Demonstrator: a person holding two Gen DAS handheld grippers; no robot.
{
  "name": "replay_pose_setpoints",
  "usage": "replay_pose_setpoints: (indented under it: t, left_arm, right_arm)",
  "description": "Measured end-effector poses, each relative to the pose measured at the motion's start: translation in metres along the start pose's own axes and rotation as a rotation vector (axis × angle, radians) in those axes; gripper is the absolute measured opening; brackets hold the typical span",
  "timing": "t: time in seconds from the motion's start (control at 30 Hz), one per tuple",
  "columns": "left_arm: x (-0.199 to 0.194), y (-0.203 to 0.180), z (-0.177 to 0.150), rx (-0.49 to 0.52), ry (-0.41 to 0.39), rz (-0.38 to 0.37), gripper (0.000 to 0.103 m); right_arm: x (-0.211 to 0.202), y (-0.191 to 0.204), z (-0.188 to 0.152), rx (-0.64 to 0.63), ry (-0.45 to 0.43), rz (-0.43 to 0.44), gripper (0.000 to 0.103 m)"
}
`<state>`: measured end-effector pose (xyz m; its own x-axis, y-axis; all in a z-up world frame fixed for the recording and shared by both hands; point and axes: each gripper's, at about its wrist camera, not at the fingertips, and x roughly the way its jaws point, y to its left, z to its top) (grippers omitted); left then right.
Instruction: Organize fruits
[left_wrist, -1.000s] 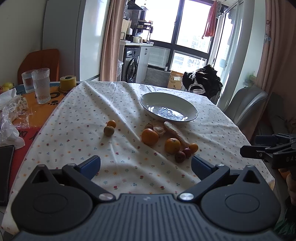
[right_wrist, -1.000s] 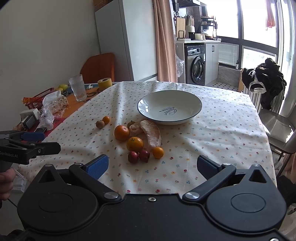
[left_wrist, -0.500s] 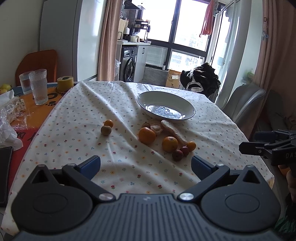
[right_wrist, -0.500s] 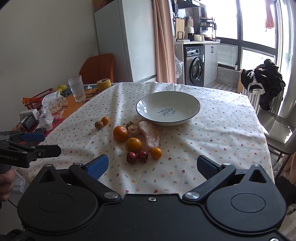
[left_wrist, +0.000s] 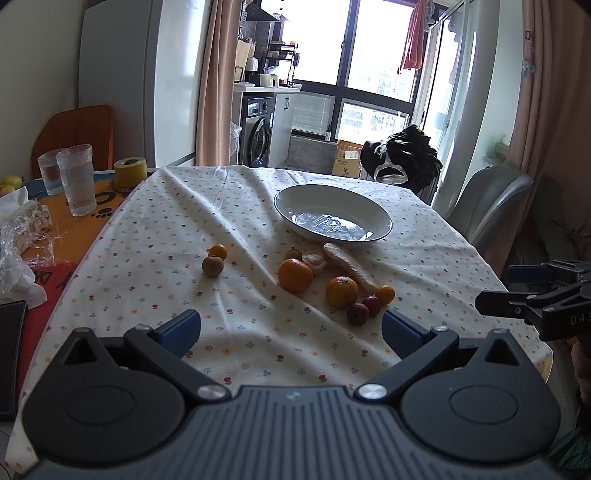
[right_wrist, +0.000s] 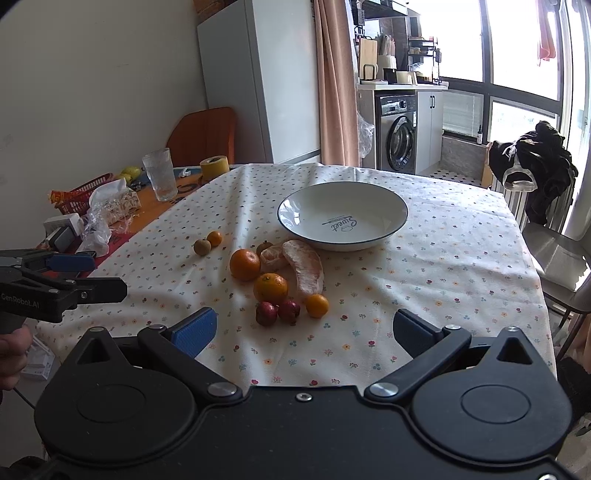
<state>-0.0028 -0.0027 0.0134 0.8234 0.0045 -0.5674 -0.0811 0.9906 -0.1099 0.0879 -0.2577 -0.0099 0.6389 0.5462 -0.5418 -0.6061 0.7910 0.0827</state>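
Both tools hang short of the table's near edge, jaws spread wide and holding nothing — the left gripper (left_wrist: 291, 330) and the right gripper (right_wrist: 303, 332) are apparently lining up a first pick. The fruit lies loose on the floral tablecloth (right_wrist: 461, 266): an orange (right_wrist: 244, 264), a tangerine (right_wrist: 270, 288) and a peeled pomelo segment (right_wrist: 304, 267) just before the empty white bowl (right_wrist: 397, 221) — probably their destination.

A: Non-task stuff far left of the gripper?
B: Two glasses (left_wrist: 75, 179) side by side, yellow tape roll (left_wrist: 130, 172) just right of them, crumpled plastic wrap (left_wrist: 20, 236) nearer.
A: Straight ahead?
B: Washing machine (left_wrist: 258, 133) past the table. Black clothes pile (left_wrist: 402, 157) ahead-right, grey chair (left_wrist: 491, 203) beside it.
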Motion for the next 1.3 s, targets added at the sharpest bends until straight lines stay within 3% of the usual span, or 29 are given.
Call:
replay_pose_setpoints:
  t: [0.5,0.6,0.73,0.8,0.93,1.23,1.3]
  left_arm:
    - [0.023,-0.004,0.002,0.022,0.002,-0.009,0.103]
    - [0.029,-0.002,0.002,0.014,0.007,-0.024,0.103]
    - [0.041,-0.003,-0.001,0.021,0.000,-0.050,0.103]
    - [0.051,-0.003,-0.002,0.007,0.017,-0.050,0.101]
    - [0.067,-0.002,-0.002,-0.046,0.031,-0.072,0.101]
    - [0.092,-0.022,-0.002,-0.042,0.043,-0.093,0.083]
    - [0.097,-0.027,-0.003,-0.031,0.052,-0.109,0.077]
  right_arm:
    - [0.020,-0.014,0.001,0.007,-0.039,0.022,0.101]
    - [0.028,-0.019,-0.002,0.021,-0.033,0.032,0.091]
    - [0.037,-0.023,-0.007,0.019,-0.036,0.043,0.086]
    - [0.043,-0.026,-0.008,0.019,-0.036,0.039,0.078]
    - [0.051,-0.032,-0.008,0.039,-0.031,0.055,0.072]
    - [0.072,-0.035,-0.014,0.049,-0.005,0.082,0.067]
    - [0.077,-0.035,-0.014,0.054,0.005,0.094,0.060]
